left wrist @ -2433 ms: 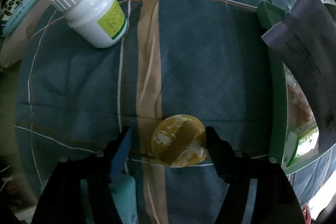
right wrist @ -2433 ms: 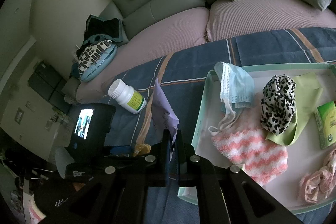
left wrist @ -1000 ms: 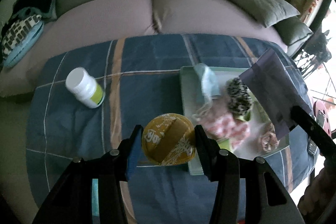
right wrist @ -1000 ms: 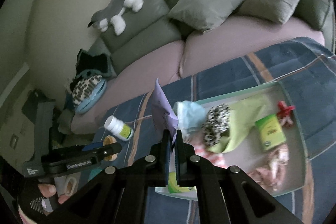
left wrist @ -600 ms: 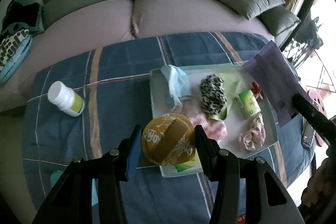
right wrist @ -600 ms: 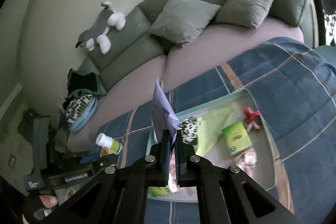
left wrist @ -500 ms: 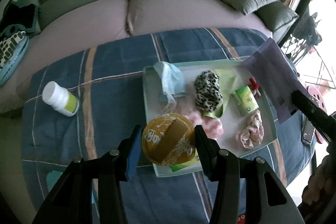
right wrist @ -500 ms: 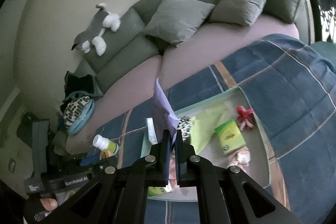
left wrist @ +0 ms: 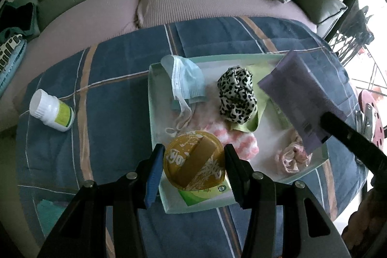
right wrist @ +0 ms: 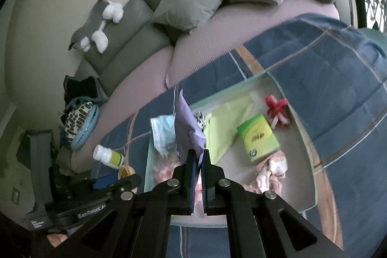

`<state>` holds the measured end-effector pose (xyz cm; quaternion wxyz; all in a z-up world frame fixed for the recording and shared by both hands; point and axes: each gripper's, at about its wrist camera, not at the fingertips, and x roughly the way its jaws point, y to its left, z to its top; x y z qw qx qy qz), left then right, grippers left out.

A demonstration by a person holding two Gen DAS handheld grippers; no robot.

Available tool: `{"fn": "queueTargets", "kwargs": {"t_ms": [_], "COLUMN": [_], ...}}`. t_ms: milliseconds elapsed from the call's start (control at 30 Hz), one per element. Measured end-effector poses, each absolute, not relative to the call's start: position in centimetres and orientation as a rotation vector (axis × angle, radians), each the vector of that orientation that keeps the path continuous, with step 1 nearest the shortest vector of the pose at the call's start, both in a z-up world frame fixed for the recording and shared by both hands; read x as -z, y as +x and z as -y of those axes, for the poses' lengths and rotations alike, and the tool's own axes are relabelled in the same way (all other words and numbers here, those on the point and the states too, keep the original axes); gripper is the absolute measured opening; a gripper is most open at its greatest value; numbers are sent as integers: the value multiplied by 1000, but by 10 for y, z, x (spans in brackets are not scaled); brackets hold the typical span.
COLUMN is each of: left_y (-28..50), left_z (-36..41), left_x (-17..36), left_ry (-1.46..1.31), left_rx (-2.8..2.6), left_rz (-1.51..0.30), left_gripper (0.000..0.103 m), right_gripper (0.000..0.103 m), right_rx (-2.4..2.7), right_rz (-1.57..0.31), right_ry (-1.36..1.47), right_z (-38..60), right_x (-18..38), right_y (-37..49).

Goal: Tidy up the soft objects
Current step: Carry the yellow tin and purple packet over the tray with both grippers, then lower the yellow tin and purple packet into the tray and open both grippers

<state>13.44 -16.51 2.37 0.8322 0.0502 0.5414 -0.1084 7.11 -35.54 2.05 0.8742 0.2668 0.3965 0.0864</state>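
L wrist view
- left hand-held gripper (left wrist: 193,163): half-spread jaws are clamped on a round yellow foil-lidded cup (left wrist: 194,160), held over the near-left corner of the pale green tray (left wrist: 154,127).
- tray load: blue face mask (left wrist: 187,79) at far-left corner; leopard scrunchie (left wrist: 237,94) mid, lying on a lime cloth (left wrist: 251,122); pink-white knit (left wrist: 238,143) near edge, just beside cup.
- bottle (left wrist: 52,110): white, lying on the blue plaid blanket (left wrist: 116,108), well apart from tray, L side.

R wrist view
- right hand-held gripper (right wrist: 198,161): jaws shut tight on the lower edge of a purple pouch (right wrist: 187,127), held upright above tray's left half.
- green box (right wrist: 258,137): mid tray; red bow (right wrist: 277,109) near far-right corner; pink fabric (right wrist: 272,169) touching the box's near end.

Risks (judged)
- cup: rigid rim, smooth sides; may be dropped onto knit and tip if released high.
- pouch: held by thin edge only; could be slipped or swung into mask/scrunchie.
- both grippers close over one tray; collision possible if lowered together.
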Motion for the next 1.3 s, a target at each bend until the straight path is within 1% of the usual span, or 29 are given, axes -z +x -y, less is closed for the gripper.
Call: {"fn": "queueTargets", "kwargs": {"t_ms": [333,533,733,800,867,1033,1067,1100,1133,1167,1200,1300], "left_y": [140,142,143,142,142,140,140,139,138,137,136,133], "left_z": [175,176,175,175,175,172,171,169,167,165,163,156], "left_x": [-4,7,13,13,13,13,13,12,11,9,8,4], "left_ry": [107,104,93,93,92,90,89,85,81,77,73,62], "left_rx": [249,248,242,246,249,249,247,244,241,238,233,214], "left_rz": [-1157,-1173,-1176,-1175,-1174,-1176,-1176,-1176,-1175,-1172,-1169,-1163], "left_gripper": [51,51,51,54,66,68,68,68,69,70,71,72], "right_gripper": [6,8,8,8,9,11,14,24,30,40,42,43], "right_rx": [-172,-160,-149,-145,-141,-140,-134,-129,-124,-118,-115,-118], "right_rz": [-923,-950,-957,-959,-964,-978,-982,-984,-985,-985,-983,-989], "right_ry": [568,566,527,504,479,451,440,431,424,417,408,396], "right_z": [346,345,341,338,335,330,329,329,327,326,325,321], "right_x": [15,23,20,19,17,16,16,15,14,13,12,10], "right_y": [83,85,85,85,85,86,86,86,85,84,84,83]}}
